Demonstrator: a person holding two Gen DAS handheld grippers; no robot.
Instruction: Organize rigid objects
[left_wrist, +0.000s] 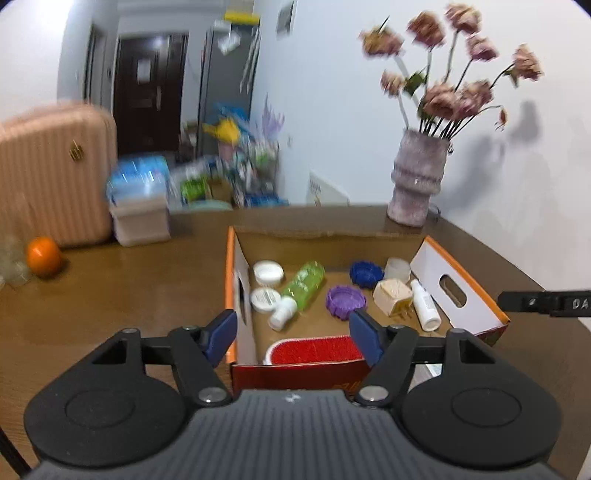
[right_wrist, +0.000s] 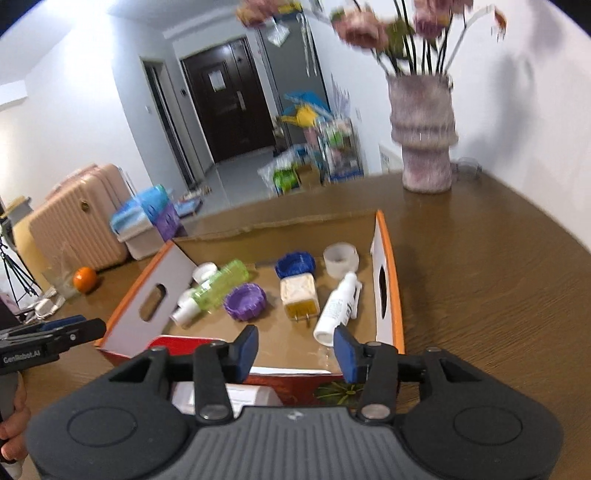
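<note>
An open cardboard box (left_wrist: 461, 295) with orange rims sits on the brown table. Inside lie a green bottle (left_wrist: 303, 284), two white lids (left_wrist: 269, 272), a purple cap (left_wrist: 345, 300), a blue cap (left_wrist: 365, 273), a cream plug adapter (left_wrist: 392, 295), a white spray bottle (left_wrist: 424, 304), a translucent tape roll (left_wrist: 398, 267) and a red brush (left_wrist: 314, 350). The same items show in the right wrist view, with the purple cap (right_wrist: 244, 301) and white spray bottle (right_wrist: 338, 306). My left gripper (left_wrist: 291, 332) is open and empty above the box's near edge. My right gripper (right_wrist: 295, 349) is open and empty above the near edge.
A vase of dried flowers (left_wrist: 419, 177) stands at the table's far right corner. An orange (left_wrist: 43, 256) lies at the far left beside glassware. A pink suitcase (left_wrist: 55, 173) and storage bins (left_wrist: 138, 199) stand beyond the table. The other gripper (left_wrist: 546, 302) shows at the right edge.
</note>
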